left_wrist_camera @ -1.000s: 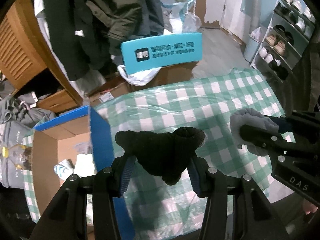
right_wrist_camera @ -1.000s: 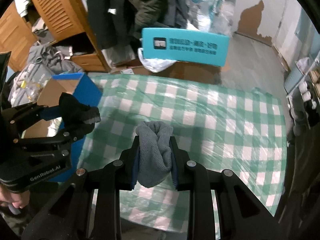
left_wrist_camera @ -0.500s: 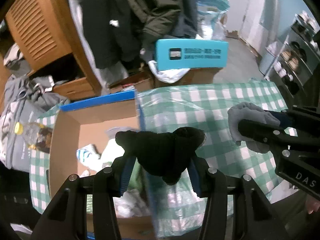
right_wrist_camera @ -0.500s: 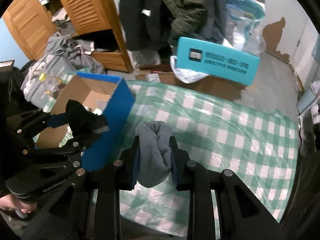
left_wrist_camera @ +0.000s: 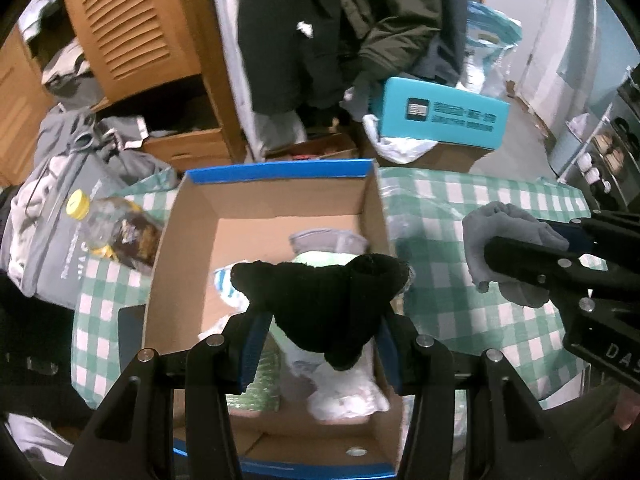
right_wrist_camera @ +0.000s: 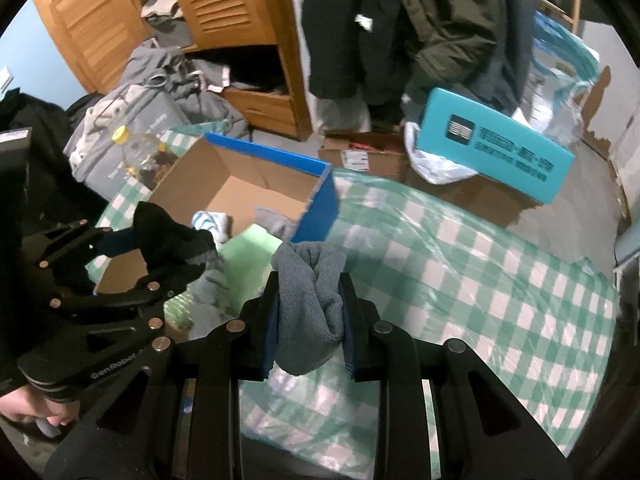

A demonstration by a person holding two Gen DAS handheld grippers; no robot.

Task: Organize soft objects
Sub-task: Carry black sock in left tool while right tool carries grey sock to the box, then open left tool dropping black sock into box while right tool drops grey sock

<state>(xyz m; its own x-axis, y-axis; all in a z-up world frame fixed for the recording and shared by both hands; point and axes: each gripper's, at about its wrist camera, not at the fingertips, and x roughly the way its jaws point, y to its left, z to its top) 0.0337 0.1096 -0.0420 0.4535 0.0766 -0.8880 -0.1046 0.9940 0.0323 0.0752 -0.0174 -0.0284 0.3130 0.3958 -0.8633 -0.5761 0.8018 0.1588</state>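
Left hand-held gripper (left_wrist_camera: pixel 320 320) angled down over box (left_wrist_camera: pixel 276 200), clamping black sock (left_wrist_camera: pixel 324 300); right (right_wrist_camera: pixel 308 316) clamping grey cloth (right_wrist_camera: pixel 308 300).

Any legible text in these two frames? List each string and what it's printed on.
"DAS": right gripper body, cut off by the frame edge.
"GenRobot": left gripper body; the rest is unclear.
Teal box: a square logo and printed lines, too blurred to read.
Grey bag: pale lettering, unreadable.
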